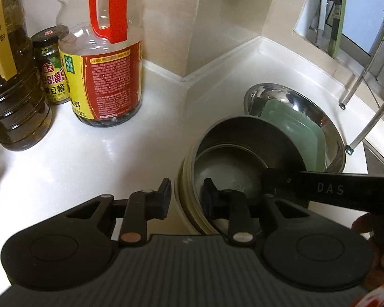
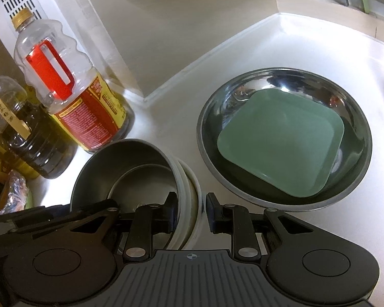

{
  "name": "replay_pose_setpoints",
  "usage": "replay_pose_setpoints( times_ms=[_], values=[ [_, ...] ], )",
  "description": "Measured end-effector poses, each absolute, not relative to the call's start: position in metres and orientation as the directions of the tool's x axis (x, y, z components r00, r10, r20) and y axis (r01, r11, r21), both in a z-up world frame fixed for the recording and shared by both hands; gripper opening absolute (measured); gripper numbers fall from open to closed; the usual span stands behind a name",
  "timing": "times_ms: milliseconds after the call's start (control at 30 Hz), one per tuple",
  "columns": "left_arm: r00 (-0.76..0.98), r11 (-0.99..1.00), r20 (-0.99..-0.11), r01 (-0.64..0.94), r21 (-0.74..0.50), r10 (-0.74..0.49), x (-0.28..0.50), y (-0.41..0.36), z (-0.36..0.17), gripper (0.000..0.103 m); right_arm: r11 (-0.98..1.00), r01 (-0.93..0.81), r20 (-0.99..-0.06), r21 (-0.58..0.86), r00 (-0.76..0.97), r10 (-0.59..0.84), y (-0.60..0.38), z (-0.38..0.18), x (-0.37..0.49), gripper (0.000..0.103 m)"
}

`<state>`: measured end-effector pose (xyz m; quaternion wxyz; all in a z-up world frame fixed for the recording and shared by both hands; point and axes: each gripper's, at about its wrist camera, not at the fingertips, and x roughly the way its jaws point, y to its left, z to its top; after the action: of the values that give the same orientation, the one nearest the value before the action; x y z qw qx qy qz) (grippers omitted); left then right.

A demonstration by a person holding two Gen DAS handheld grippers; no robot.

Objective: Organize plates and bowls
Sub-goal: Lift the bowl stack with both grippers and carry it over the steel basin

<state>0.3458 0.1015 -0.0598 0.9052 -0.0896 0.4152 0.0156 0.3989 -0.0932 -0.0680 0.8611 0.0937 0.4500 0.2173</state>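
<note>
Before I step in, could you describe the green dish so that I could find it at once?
Look to the corner of the white counter below the window. A wide shiny steel bowl sits there, and the green dish lies inside it, tilted. It is the only square, matte green piece; the stacked bowls beside it are round and dark grey inside.

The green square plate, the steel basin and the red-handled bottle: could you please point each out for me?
green square plate point(image 2: 281, 143), right wrist view, its flat centre.
steel basin point(image 2: 268, 79), right wrist view, its far inner wall.
red-handled bottle point(image 1: 107, 7), left wrist view, its handle.
</note>
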Motion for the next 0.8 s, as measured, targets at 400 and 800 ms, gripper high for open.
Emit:
replay_pose_setpoints(
  times_ms=[400,800],
  values=[
    [0.673,0.974,-0.738,-0.136,-0.182,-0.044,0.3425,0.1020,-0.0603,0.026,0.886,-0.232,-0.707,0.401,0.538,0.460,-0.1004,-0.0729,0.3981,0.024],
    [0.683,0.969,-0.730,-0.162,-0.185,-0.025,0.3417,0.0993,-0.0599,0.026,0.886,-0.255,-0.693,0.387,0.554,0.462,-0.0978,-0.0724,0.3941,0.018]
  ],
)
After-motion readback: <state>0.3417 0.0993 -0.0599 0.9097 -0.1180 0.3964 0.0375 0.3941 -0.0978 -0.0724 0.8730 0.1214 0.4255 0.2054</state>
